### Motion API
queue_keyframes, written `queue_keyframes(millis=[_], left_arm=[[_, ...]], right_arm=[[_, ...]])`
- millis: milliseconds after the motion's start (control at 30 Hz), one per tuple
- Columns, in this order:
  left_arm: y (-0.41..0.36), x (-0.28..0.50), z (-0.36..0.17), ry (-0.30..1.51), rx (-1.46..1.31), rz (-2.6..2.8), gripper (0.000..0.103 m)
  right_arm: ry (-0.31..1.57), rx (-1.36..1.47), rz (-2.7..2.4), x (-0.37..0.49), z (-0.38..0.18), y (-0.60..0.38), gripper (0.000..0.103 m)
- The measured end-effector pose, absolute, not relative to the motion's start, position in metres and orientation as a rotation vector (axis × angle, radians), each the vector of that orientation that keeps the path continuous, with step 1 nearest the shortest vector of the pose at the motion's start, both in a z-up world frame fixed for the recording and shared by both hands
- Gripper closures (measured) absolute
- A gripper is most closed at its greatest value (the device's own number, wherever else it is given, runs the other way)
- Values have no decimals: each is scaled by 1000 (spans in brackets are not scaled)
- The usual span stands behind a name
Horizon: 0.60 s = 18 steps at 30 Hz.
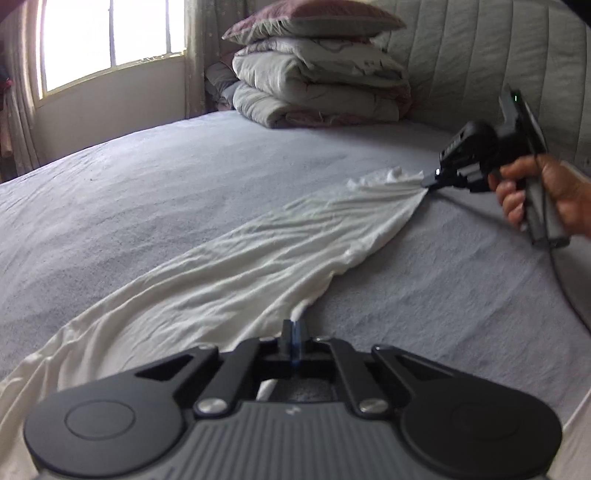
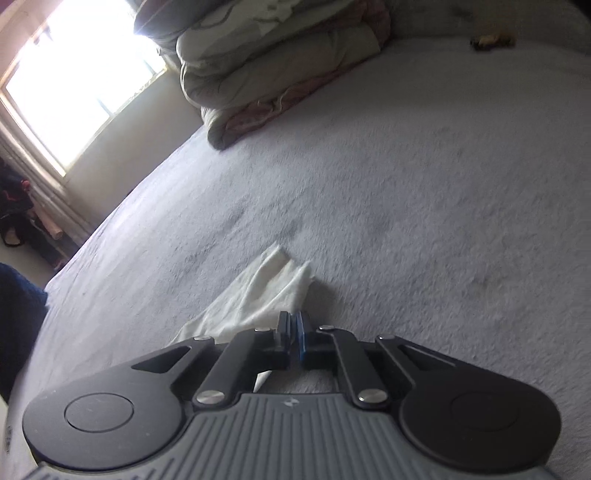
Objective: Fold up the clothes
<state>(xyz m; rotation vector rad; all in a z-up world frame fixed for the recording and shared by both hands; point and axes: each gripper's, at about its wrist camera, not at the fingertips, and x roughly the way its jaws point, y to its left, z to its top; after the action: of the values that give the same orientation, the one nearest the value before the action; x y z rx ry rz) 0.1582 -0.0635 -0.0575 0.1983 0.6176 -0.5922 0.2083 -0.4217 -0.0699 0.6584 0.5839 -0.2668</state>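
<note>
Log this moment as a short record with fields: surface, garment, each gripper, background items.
surface: bed covered by a grey-blue sheet
garment: white cloth, wrinkled, stretched in a long band across the bed
left gripper: shut on the near edge of the white cloth
right gripper: shut on the far end of the white cloth, held by a hand
background: folded quilts stacked near the headboard, a pillow on top; bright window at left
fold state: not yet folded over
</note>
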Motion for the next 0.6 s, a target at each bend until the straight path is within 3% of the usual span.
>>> queue_keyframes(millis=[400,467,533,600], left_arm=[[-68,144,-69,680,243,-699,103],[-66,144,-65,690,249,-716,103],[-62,147,-60,708,227,-748,103],[-56,149,-54,712,179,-768,97]], right_arm=[[630,378,-295,201,-80,-414,98],[632,385,-264,200,-79,-418,92],[626,432,-241,202,-75,-428,77],[608,455,-244,205,-71,-438,73]])
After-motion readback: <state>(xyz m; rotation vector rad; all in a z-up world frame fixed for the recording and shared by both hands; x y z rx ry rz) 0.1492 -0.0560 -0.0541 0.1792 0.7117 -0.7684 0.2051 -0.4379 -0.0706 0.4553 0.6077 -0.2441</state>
